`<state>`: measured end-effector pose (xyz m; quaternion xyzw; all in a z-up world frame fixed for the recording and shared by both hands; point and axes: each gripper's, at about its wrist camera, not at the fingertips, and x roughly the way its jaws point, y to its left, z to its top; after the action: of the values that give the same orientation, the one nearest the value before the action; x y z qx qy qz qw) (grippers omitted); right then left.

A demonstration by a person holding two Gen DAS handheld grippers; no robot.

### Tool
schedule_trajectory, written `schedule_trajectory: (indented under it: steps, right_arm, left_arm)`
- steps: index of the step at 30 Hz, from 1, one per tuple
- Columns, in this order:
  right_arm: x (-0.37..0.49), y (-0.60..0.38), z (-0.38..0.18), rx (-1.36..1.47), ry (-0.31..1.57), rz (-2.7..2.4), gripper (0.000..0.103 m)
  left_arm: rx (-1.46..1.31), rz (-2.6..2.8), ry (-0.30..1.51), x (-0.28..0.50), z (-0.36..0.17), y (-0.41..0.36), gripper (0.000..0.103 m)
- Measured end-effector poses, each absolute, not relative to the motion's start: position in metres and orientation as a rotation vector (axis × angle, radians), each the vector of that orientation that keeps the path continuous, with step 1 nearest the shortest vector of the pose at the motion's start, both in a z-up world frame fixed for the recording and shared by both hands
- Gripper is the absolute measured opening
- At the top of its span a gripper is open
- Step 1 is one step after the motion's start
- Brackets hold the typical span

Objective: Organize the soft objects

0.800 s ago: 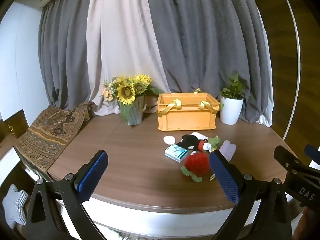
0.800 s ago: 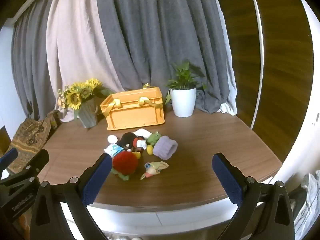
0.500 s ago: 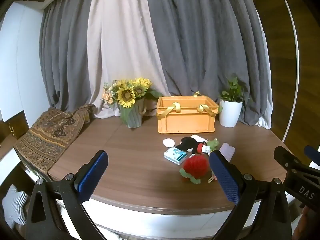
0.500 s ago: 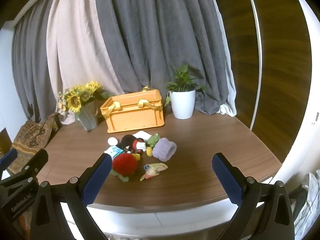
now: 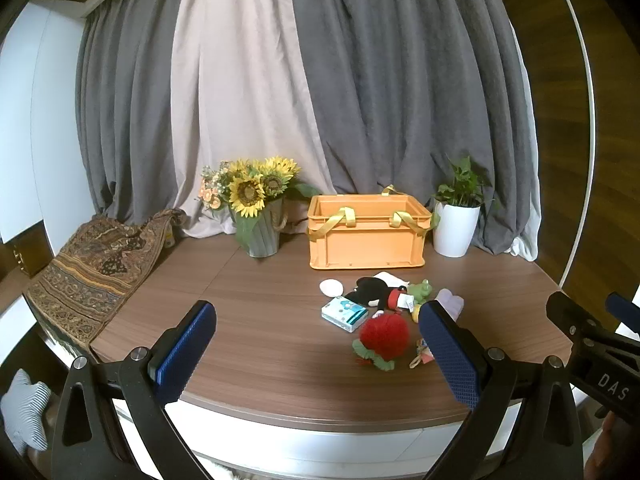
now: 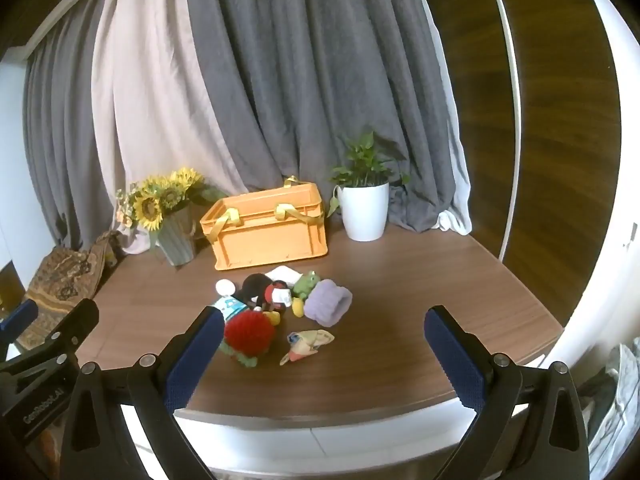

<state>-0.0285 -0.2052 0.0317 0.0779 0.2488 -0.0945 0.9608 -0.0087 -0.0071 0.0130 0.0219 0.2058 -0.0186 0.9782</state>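
The crate [image 5: 365, 232] stands toward the rear of the table [image 5: 260, 320], before the curtains [image 5: 320, 80]. Left of the crate stands the flower vase [image 5: 262, 234]; right of the crate, just beside it, stands the potted plant [image 5: 456, 224]. Far left of the crate, a patterned cloth [image 5: 96, 272] lies over the table edge. Before the crate lies a cluster of soft objects: the round pad [image 5: 331, 288] at its left end, the dark plush [image 5: 372, 294] and frog plush [image 5: 422, 291] nearest the crate, the tissue pack [image 5: 344, 314] and rolled cloth [image 6: 328, 306] further forward, and the knitted ball [image 5: 384, 338] and small pouch [image 6: 308, 344] nearest the table's front edge.
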Motion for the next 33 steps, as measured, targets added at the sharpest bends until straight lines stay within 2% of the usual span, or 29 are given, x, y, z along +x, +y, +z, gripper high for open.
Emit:
schedule_trajectory:
  steps: [33]
  right_arm:
    - [-0.0282, -0.2047, 0.0376, 0.156, 0.492, -0.197, 0.102]
  left_arm:
    - [0.041, -0.043, 0.411, -0.003, 0.015, -0.0138, 0.103]
